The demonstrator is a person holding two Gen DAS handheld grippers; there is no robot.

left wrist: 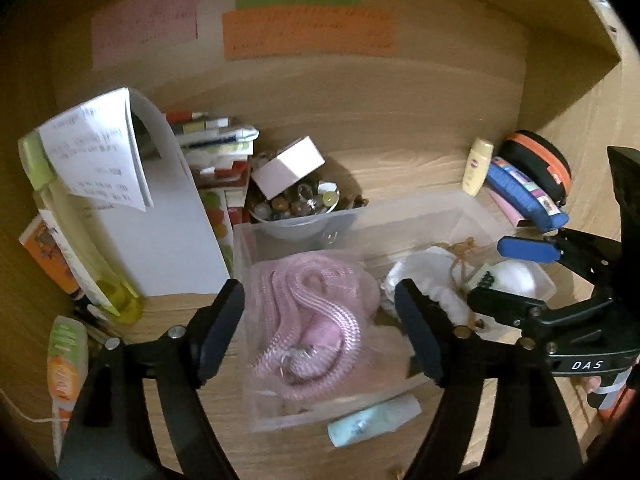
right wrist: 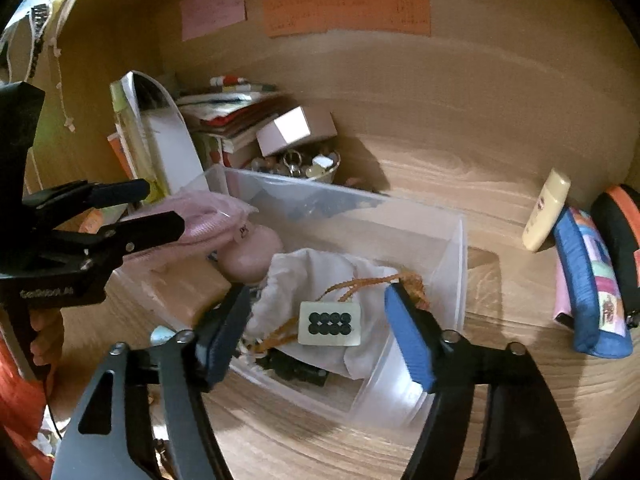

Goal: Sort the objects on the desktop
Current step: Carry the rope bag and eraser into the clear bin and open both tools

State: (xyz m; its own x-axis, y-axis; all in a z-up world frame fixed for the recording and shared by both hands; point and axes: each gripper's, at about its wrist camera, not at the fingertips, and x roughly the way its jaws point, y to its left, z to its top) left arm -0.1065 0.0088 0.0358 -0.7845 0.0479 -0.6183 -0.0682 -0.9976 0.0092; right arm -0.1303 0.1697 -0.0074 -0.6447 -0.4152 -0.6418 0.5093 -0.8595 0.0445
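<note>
A clear plastic bin (left wrist: pixel 404 208) (right wrist: pixel 448 248) sits on the wooden desk. It holds a pink mesh pouch (left wrist: pixel 312 312) (right wrist: pixel 200 216) at its left end and a white drawstring bag (right wrist: pixel 320 280) (left wrist: pixel 424 276) with a tile pendant (right wrist: pixel 330 323) on an orange cord at its right end. My left gripper (left wrist: pixel 320 328) is open and hovers over the pink pouch. My right gripper (right wrist: pixel 318 332) is open above the white bag; it also shows in the left wrist view (left wrist: pixel 508 276).
A bowl of small trinkets (left wrist: pixel 296 204) with a pink box (left wrist: pixel 288 166) stands behind the bin. Books and a white file holder (left wrist: pixel 160 216) are at the left. A cream bottle (right wrist: pixel 546 210), blue pouch (right wrist: pixel 592 284) and black-orange case (left wrist: pixel 536 168) lie right. A light blue tube (left wrist: pixel 374 420) lies in front.
</note>
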